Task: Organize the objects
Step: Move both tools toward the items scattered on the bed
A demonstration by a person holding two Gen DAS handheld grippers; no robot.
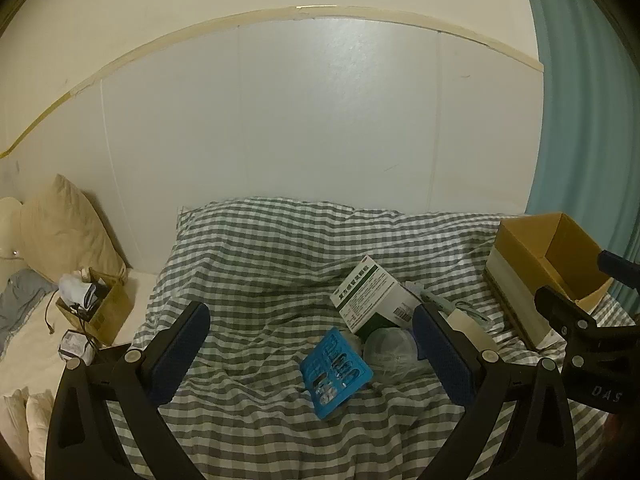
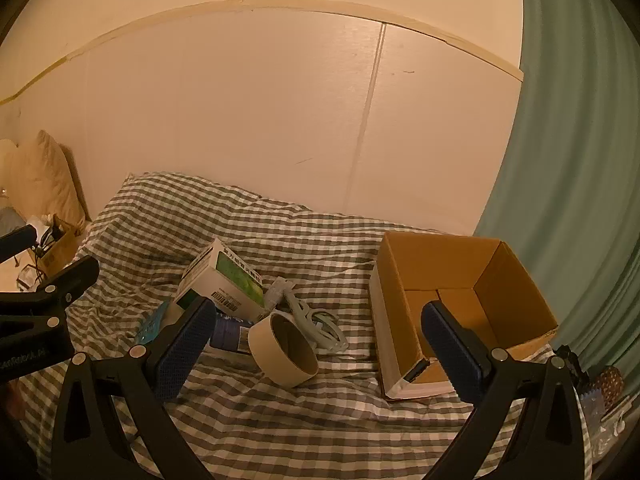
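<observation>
A pile of objects lies on the checked bedspread (image 1: 260, 280): a white and green medicine box (image 1: 374, 294), a blue blister pack (image 1: 336, 374) and a clear plastic lid (image 1: 388, 350). In the right wrist view I see the medicine box (image 2: 224, 280), a roll of beige tape (image 2: 286, 350), a pale blue cable (image 2: 320, 326) and a dark packet (image 2: 228, 334). An open cardboard box (image 2: 464, 304) stands to the right, empty; it also shows in the left wrist view (image 1: 548, 268). My left gripper (image 1: 312, 344) is open above the blister pack. My right gripper (image 2: 316, 340) is open, hovering near the tape.
A small cardboard box (image 1: 98, 302) of cables and clutter sits at the far left beside a beige pillow (image 1: 68, 228). A teal curtain (image 2: 568, 160) hangs on the right. White wall panels (image 1: 300, 120) rise behind the bed. Small items (image 2: 604, 392) lie at the bed's right edge.
</observation>
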